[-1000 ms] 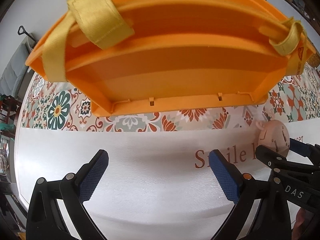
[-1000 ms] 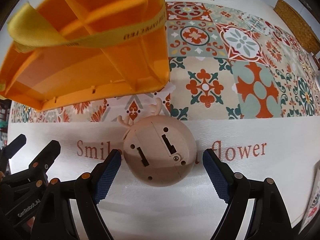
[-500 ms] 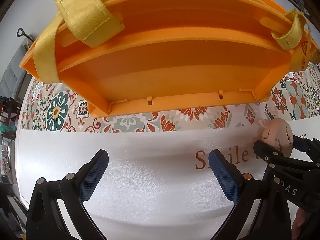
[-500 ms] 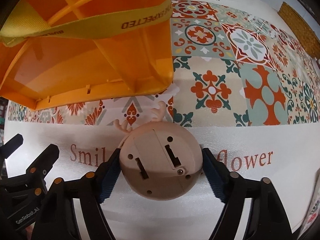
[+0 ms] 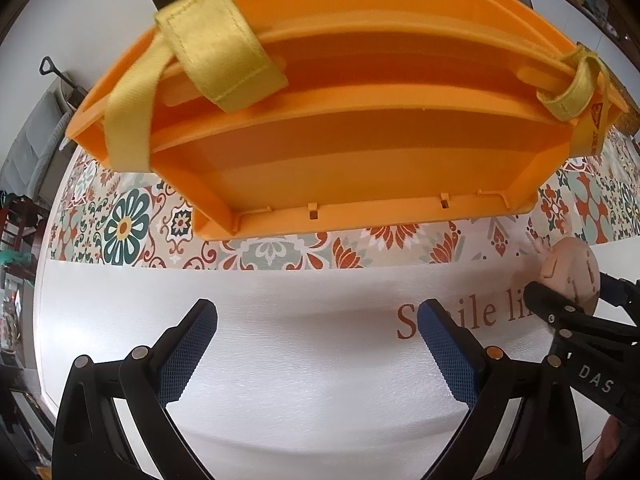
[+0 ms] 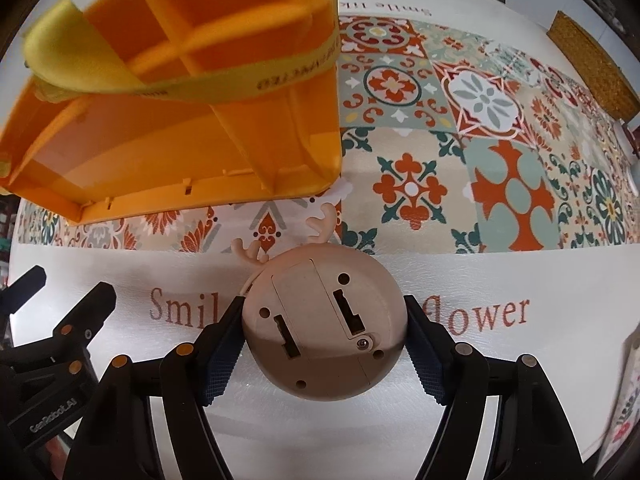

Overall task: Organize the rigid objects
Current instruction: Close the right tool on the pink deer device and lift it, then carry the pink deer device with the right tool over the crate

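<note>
Left wrist view, from left to right: a gray sofa [image 5: 30,148] is at the far left edge, past the table. The orange box [image 5: 328,136] fills the top of the picture; it lies tipped on the tiled cloth [image 5: 132,224], with its open side toward the camera. A yellow strap [image 5: 216,64] is looped on its left side and a second strap [image 5: 576,88] on its right side. Below it, the left gripper [image 5: 316,344] hangs over the white mat [image 5: 304,320]; its jaws are spread wide and hold nothing. At the far right the toy [image 5: 568,276] is seen, with the right gripper's black finger in front of it.

Right wrist view, from left to right: part of the left gripper is seen at the left edge, over the mat [image 6: 520,380]. The box [image 6: 172,128] is at upper left, and its inner dividers are visible. The right gripper [image 6: 324,336] is in the lower middle; its jaws are clenched on the toy [image 6: 324,324], with one blue pad [image 6: 220,360] pressing each side. The toy is a round beige reindeer head, its flat back plate facing the camera and its antlers [image 6: 324,220] pointing toward the box, near the box's front edge. It sits over the red words printed on the mat; I cannot tell if it rests on the mat or is raised. A brown woven mat [image 6: 592,64] lies at the far upper right, on the cloth [image 6: 500,168].
</note>
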A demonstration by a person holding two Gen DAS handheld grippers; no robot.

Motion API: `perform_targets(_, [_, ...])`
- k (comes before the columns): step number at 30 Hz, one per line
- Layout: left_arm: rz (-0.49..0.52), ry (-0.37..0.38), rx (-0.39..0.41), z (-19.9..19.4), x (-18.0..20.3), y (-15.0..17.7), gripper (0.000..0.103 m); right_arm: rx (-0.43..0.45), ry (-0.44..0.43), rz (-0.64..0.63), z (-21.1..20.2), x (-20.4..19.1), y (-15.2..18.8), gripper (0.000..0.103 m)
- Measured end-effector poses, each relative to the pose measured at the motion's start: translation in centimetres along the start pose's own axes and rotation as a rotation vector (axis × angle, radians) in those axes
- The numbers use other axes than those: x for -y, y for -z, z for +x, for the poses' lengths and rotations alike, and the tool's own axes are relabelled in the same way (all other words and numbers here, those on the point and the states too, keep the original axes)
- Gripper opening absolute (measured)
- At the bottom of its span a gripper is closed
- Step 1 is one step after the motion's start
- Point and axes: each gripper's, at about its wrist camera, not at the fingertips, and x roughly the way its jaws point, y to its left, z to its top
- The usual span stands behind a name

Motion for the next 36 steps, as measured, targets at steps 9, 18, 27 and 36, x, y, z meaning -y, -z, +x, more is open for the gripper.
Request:
perform_targets(9, [-0.028, 0.017, 0.054, -2.0, -0.9, -0.1, 0.102, 0.066, 0.002, 0.000, -3.1, -0.6, -0.1, 0.074])
perform_targets(18, [-0.059, 0.027, 0.119, -4.4, -2.5, -0.3, 0.102, 0.143, -0.008, -0.014, -7.3, -1.6, -0.3, 0.074])
perform_targets(27, [-0.080, 0.025, 0.185, -6.7, -4.1, -0.8, 0.102, 0.210, -0.039, -0.018, -9.6, -2.0, -1.4, 0.074])
perform_targets(36, [-0.048, 0.031, 0.234, -9.1, -5.1, -1.5, 0.102, 0.264, -0.077, -0.026, -11.8, -3.3, -2.0, 0.074])
